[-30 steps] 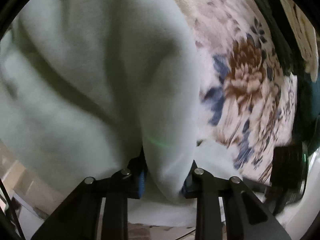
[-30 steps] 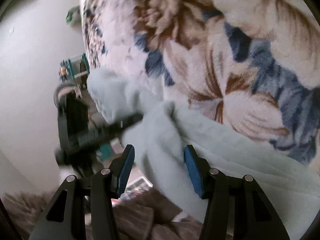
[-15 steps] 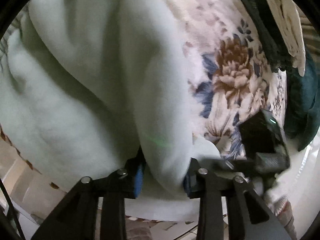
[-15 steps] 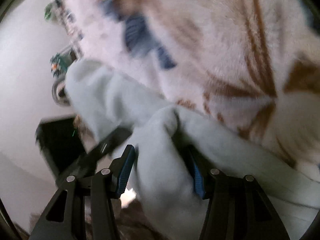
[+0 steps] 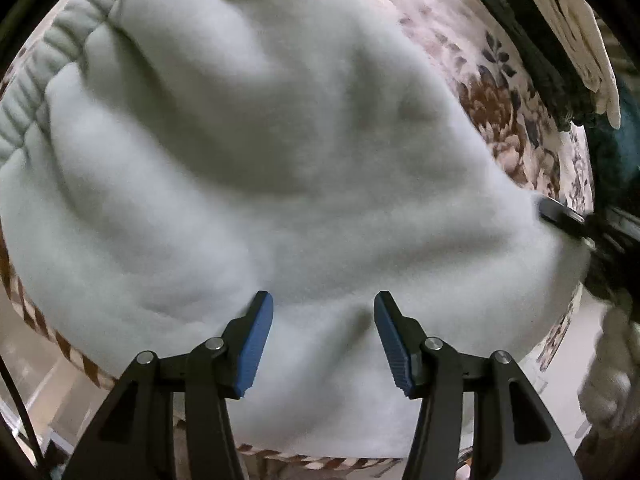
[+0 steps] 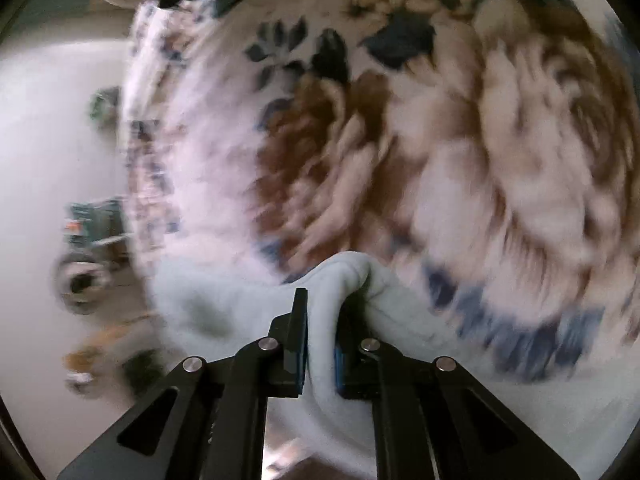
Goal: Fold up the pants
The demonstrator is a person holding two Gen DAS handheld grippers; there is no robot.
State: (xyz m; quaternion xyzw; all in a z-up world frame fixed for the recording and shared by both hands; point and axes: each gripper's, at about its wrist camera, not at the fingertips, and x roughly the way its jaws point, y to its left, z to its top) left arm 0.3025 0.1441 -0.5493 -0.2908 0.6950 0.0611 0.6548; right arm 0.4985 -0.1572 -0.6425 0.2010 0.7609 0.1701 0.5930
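While the pale green fleece pants (image 5: pixel 256 168) lie spread over the flowered blanket (image 5: pixel 504 92) on the bed, the left gripper (image 5: pixel 323 334) hangs just above them with its jaws opening; the blue pads stand apart and the cloth beneath lies flat, pinched by neither. Ribbed waistband (image 5: pixel 36 92) curls along the upper left edge of the left wrist view. In the right wrist view, blurred by movement, the right gripper (image 6: pixel 320 344) has its jaws clamped tight on a bunched fold of the pants (image 6: pixel 352 276), which rises between the pads and loops over to the right. Dark folded clothes (image 5: pixel 560 64) sit at the blanket's far right edge
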